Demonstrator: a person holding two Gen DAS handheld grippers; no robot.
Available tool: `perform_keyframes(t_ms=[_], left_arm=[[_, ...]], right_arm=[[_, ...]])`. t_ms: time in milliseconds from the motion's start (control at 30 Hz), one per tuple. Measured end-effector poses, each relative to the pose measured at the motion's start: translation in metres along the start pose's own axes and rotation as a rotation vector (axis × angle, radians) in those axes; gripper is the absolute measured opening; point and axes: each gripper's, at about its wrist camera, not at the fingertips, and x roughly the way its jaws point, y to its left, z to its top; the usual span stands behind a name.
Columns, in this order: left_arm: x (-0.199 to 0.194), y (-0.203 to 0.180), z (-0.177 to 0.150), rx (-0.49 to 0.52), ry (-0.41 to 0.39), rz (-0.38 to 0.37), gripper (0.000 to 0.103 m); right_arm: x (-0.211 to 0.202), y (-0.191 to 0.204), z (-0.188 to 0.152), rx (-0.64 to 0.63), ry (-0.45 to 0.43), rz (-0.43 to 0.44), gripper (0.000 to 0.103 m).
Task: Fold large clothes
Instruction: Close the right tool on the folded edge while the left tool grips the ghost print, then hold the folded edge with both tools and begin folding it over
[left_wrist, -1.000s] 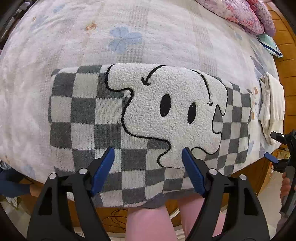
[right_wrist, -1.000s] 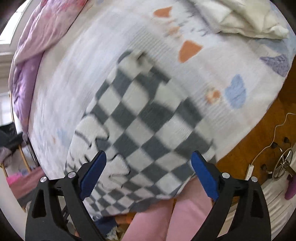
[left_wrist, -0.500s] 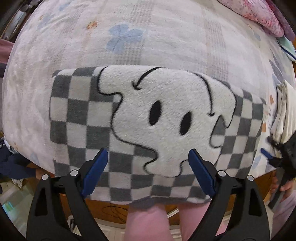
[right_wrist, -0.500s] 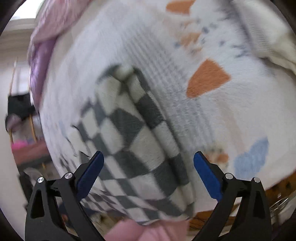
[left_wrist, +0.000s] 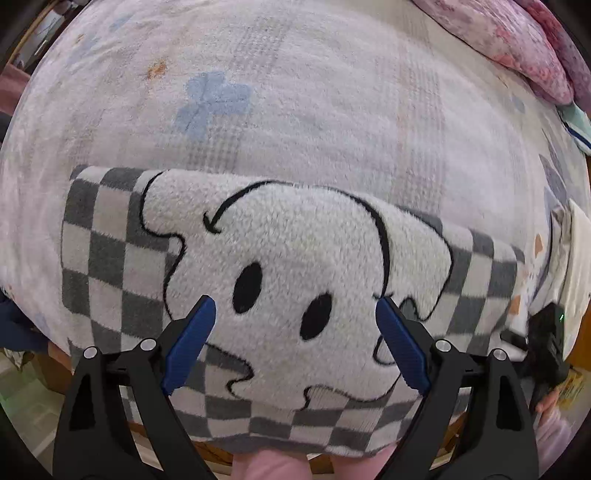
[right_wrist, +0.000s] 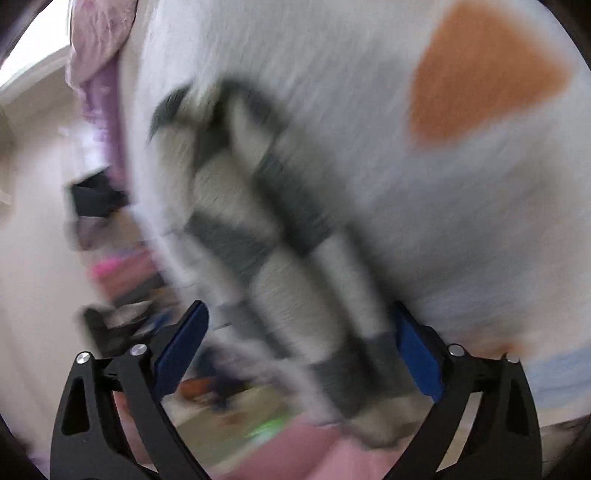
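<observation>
sweater (left_wrist: 288, 295) lying across bed (left_wrist: 295, 110) near edge, long axis left-right | left gripper (left_wrist: 295, 332) hovering spread over sweater middle | right gripper (right_wrist: 299, 354) nearer, spread, straddling sweater's right end

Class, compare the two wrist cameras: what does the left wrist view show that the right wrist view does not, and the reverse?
Only the left wrist view shows the white fleecy ghost patch with black oval eyes and a blue flower print. Only the right wrist view, heavily blurred, shows an orange triangular print and the folded layers edge-on. Both show the grey-and-white checkered knit garment lying on the pale bedspread, and each view's own open gripper: left gripper, right gripper.
</observation>
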Motion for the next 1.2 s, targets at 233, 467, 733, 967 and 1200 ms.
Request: perform_keyframes(t_ms=[233,467,733,967,1200], left_arm=[[0.007,-0.016,0.021,0.071,-0.015,0.03,0.089],[0.012,-0.024,0.048,0.127,-0.01,-0.036,0.036],[0.073,-0.013,0.065,0.135,0.135,-0.084,0.001],[0.06,-0.016,0.062,0.165,0.217,-0.06,0.0],[0.091,-0.013,0.044,0.162,0.25,-0.017,0.001]], right_arm=[[0.022,-0.005,0.012,0.15,-0.009,-0.019,0.094],[0.0,0.002,-0.022,0.247,-0.161,-0.052,0.046],[0.001,0.044,-0.053,0.12,-0.213,-0.151,0.039],[0.013,0.067,-0.056,0.137,-0.257,-0.274,0.038],[0.036,0.093,-0.075,0.123,-0.377,-0.289,0.038]])
